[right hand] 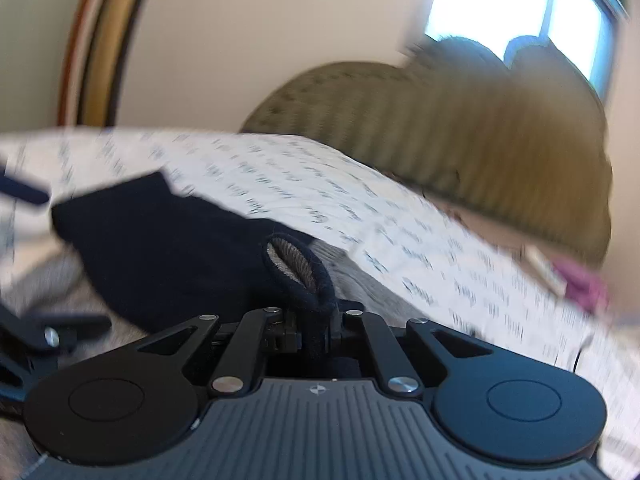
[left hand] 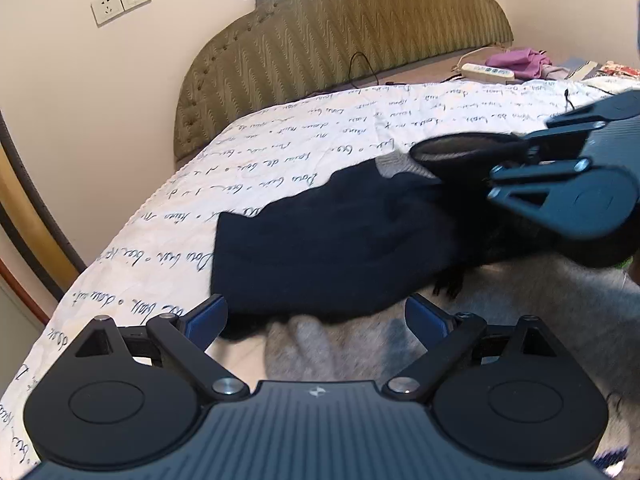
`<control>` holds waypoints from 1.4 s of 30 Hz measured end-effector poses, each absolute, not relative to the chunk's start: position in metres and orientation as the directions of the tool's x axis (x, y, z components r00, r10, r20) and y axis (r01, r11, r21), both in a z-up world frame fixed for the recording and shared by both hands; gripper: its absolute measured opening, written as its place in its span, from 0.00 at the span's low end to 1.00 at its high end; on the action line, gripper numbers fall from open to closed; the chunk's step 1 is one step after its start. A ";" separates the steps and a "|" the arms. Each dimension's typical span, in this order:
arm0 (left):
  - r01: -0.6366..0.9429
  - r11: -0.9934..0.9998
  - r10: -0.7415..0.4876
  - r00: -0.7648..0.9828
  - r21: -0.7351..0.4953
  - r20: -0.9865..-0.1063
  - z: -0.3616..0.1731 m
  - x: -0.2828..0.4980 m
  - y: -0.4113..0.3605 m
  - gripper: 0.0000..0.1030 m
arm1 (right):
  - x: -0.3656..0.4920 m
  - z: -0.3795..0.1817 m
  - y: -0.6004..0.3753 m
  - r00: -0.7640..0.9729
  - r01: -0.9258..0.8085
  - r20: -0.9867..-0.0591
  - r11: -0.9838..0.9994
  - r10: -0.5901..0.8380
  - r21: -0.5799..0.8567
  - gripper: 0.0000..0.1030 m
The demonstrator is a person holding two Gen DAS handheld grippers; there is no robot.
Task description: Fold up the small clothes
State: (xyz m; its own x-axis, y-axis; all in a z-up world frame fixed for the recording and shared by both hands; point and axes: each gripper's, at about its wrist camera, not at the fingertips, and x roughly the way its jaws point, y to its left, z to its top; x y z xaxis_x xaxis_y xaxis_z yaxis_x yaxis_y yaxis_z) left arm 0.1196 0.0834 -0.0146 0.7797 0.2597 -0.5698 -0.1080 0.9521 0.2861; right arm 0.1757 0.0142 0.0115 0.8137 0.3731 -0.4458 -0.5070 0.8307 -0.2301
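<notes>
A dark navy sock (left hand: 320,248) with a grey patch lies across the white script-printed quilt (left hand: 280,140), partly on top of a grey fuzzy garment (left hand: 520,300). My right gripper (left hand: 520,152) comes in from the right and is shut on the sock's open cuff (right hand: 296,268), which stands up as a loop in front of the closed jaws (right hand: 314,320). My left gripper (left hand: 316,308) is open just in front of the sock's near edge, one blue pad on either side and neither pressing on the cloth. One of its fingers (right hand: 24,194) shows blurred at the left of the right wrist view.
An olive padded headboard (left hand: 340,40) stands against the wall behind the bed. A white power strip (left hand: 486,72) and purple cloth (left hand: 520,60) lie at the far right. The bed's edge (left hand: 132,220) drops off to the left. Wall sockets (left hand: 120,0) sit upper left.
</notes>
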 end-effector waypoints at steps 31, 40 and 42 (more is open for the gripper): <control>-0.096 0.948 0.261 0.782 0.303 -0.566 -0.012 0.117 0.073 0.94 | 0.211 -0.025 -0.171 0.833 -0.050 -0.457 0.867 0.310 0.496 0.10; -0.136 0.949 0.282 0.774 0.285 -0.567 -0.002 0.095 0.093 0.94 | 0.194 -0.026 -0.190 0.833 0.034 -0.494 0.869 0.248 0.493 0.45; -0.132 0.955 0.268 0.772 0.267 -0.577 0.002 0.087 0.099 0.94 | 0.178 -0.018 -0.193 0.844 0.016 -0.476 0.877 0.246 0.481 0.52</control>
